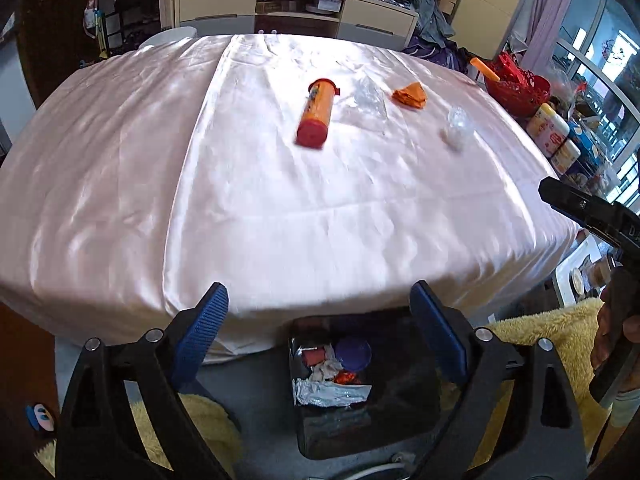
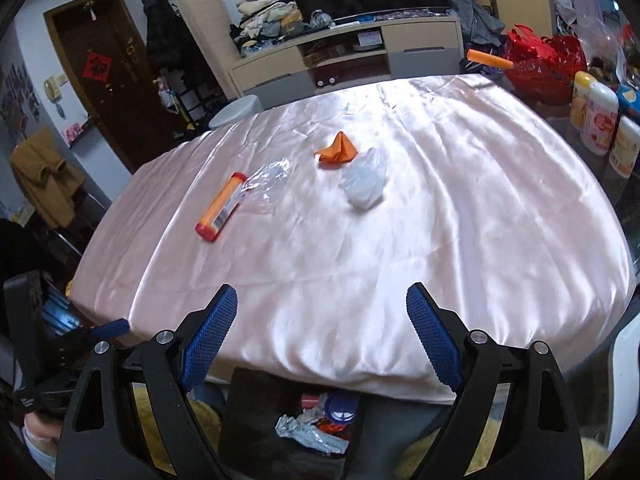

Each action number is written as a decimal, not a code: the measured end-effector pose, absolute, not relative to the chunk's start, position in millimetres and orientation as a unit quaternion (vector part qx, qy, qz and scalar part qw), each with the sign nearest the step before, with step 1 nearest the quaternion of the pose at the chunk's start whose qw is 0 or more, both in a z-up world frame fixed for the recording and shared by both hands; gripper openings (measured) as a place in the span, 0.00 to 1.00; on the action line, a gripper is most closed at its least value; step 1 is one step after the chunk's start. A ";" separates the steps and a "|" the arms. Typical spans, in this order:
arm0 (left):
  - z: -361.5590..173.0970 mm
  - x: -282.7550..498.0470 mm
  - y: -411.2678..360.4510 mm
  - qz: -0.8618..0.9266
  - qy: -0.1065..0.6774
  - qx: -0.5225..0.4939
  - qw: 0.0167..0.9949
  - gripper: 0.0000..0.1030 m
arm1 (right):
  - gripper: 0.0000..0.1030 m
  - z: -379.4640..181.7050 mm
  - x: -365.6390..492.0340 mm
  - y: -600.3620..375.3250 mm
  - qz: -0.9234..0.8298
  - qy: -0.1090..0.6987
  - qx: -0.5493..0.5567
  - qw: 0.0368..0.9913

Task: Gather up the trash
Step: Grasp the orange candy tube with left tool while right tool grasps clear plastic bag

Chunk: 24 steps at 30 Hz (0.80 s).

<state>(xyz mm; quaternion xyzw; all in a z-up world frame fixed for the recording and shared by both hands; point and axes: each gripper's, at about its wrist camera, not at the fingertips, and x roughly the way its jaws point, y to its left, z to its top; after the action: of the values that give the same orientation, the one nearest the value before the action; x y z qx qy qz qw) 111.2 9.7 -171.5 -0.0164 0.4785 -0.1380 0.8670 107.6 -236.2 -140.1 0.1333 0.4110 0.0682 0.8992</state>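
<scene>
On the pink satin tablecloth [image 1: 260, 200] lie an orange tube with red caps [image 1: 316, 112] [image 2: 221, 207], a clear crumpled wrapper [image 1: 368, 98] [image 2: 266, 184], an orange folded paper [image 1: 410, 94] [image 2: 338, 151] and a crumpled clear plastic bag [image 1: 456, 126] [image 2: 365, 184]. My left gripper [image 1: 320, 320] hangs open and empty above a black trash bin [image 1: 396, 408] [image 2: 256, 412], which holds foil, paper and a blue lid. My right gripper [image 2: 322, 320] is open and empty over the table's near edge. All the trash on the table lies well beyond both grippers.
A red basket [image 1: 516, 88] [image 2: 544, 68] and several bottles [image 2: 596, 116] stand at the table's right side. A yellow fluffy rug [image 1: 552, 328] lies around the bin. A TV cabinet [image 1: 296, 12] is behind the table. The other gripper [image 1: 592, 216] shows at the right edge of the left wrist view.
</scene>
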 end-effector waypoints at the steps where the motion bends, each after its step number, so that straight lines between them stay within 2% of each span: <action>1: -168.7 117.4 9.8 -0.138 0.477 -0.019 0.868 0.86 | 0.85 -138.6 115.2 -237.6 0.065 0.412 0.128 0.900; 12: -151.7 193.9 -4.1 -0.130 0.464 0.010 0.876 0.87 | 0.85 -140.0 189.1 -238.1 0.052 0.428 0.105 0.896; 24: -170.0 256.1 -13.6 -0.126 0.472 0.018 0.872 0.85 | 0.85 -168.4 231.8 -242.6 0.039 0.451 0.109 0.885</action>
<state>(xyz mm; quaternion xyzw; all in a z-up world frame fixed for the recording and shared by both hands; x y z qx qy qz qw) 256.1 -13.6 -170.0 0.0185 0.4722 -0.1256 0.8723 231.8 -242.6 -168.4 0.1086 0.4510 0.0387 0.8850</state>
